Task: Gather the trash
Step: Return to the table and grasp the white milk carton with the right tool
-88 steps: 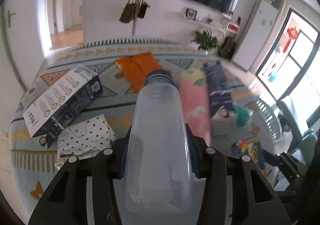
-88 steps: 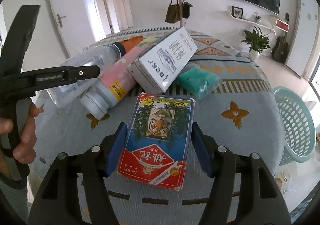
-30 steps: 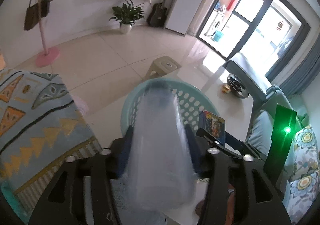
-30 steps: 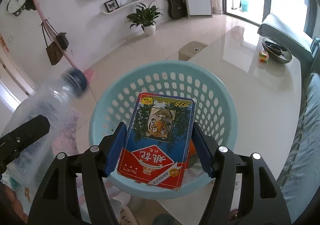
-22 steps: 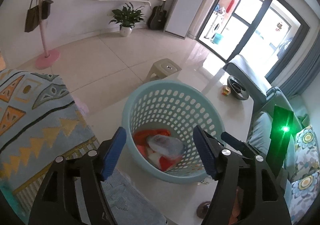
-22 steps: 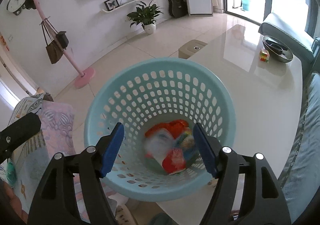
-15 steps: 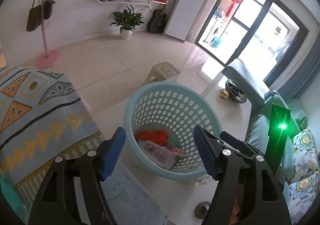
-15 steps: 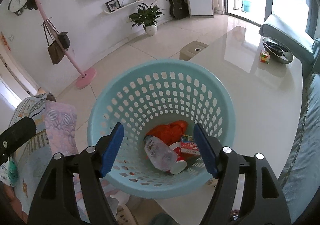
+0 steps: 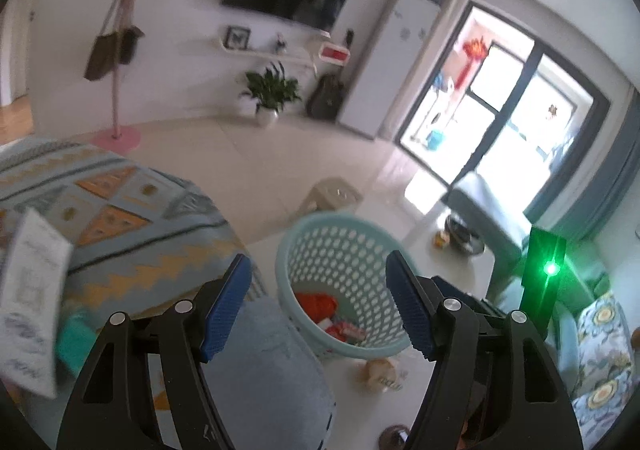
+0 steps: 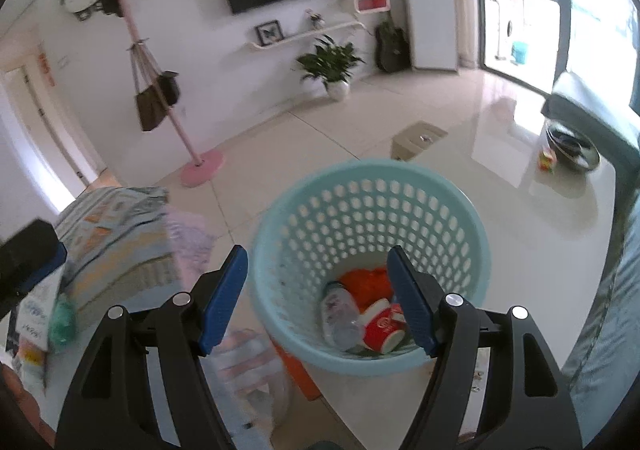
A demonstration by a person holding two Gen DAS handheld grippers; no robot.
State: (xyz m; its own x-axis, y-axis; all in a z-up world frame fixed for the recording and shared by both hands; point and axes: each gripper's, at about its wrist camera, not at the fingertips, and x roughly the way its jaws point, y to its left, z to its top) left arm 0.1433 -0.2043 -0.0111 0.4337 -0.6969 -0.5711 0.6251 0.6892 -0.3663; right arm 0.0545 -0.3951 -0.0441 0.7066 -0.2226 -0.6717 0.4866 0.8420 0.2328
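Right gripper (image 10: 316, 296) held over the light blue basket (image 10: 370, 354), fingers (image 10: 224, 290) wide apart, nothing inside. Left gripper (image 9: 318, 306) the same, spread and bare, pointing at the basket (image 9: 340, 346). Down in the basket: a clear bottle (image 10: 338, 316), a red paper cup (image 10: 380, 330), something orange (image 10: 366, 282). White box (image 9: 30, 302) on the counter, writing too blurry to read.

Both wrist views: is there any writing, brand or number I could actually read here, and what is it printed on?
No text is legible in either view.
White carton: dark print, blurred beyond reading.
Red cup in the basket: a white mark, too small to read.
Red wall strip: any characters on it are too blurred to read.
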